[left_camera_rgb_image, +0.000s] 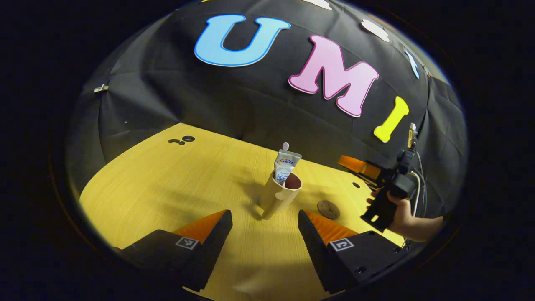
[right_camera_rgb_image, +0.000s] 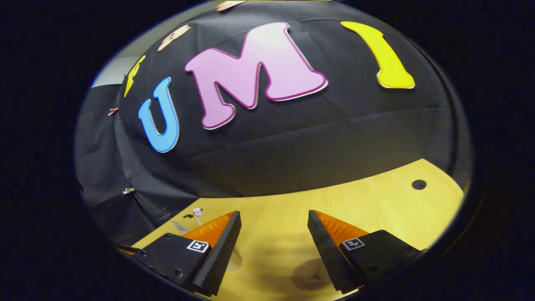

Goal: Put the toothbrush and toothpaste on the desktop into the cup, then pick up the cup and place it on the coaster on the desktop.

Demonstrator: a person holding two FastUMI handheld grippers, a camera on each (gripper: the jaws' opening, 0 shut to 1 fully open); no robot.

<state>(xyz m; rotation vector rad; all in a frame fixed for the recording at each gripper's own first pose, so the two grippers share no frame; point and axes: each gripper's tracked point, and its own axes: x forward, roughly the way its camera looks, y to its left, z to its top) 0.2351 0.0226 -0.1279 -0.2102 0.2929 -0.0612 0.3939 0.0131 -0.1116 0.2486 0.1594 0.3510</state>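
On desktop [left_camera_rgb_image: 175, 188], cup [left_camera_rgb_image: 279, 195] upright, toothpaste [left_camera_rgb_image: 285, 164] and toothbrush [left_camera_rgb_image: 286, 146] inside, coaster [left_camera_rgb_image: 328, 209] near; left gripper [left_camera_rgb_image: 264, 221] wide open, empty; right gripper [right_camera_rgb_image: 273, 234] likewise; straddle cup squarely, lift level

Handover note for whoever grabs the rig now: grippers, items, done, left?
Left gripper: open, empty, aimed at the tan cup just ahead.
Right gripper: open, empty, above the tabletop; the round brown coaster lies below it.
White toothpaste tube and white toothbrush head stand in the cup.
Done: both items are in the cup.
Left: grasp the cup and set it on the coaster to its right.
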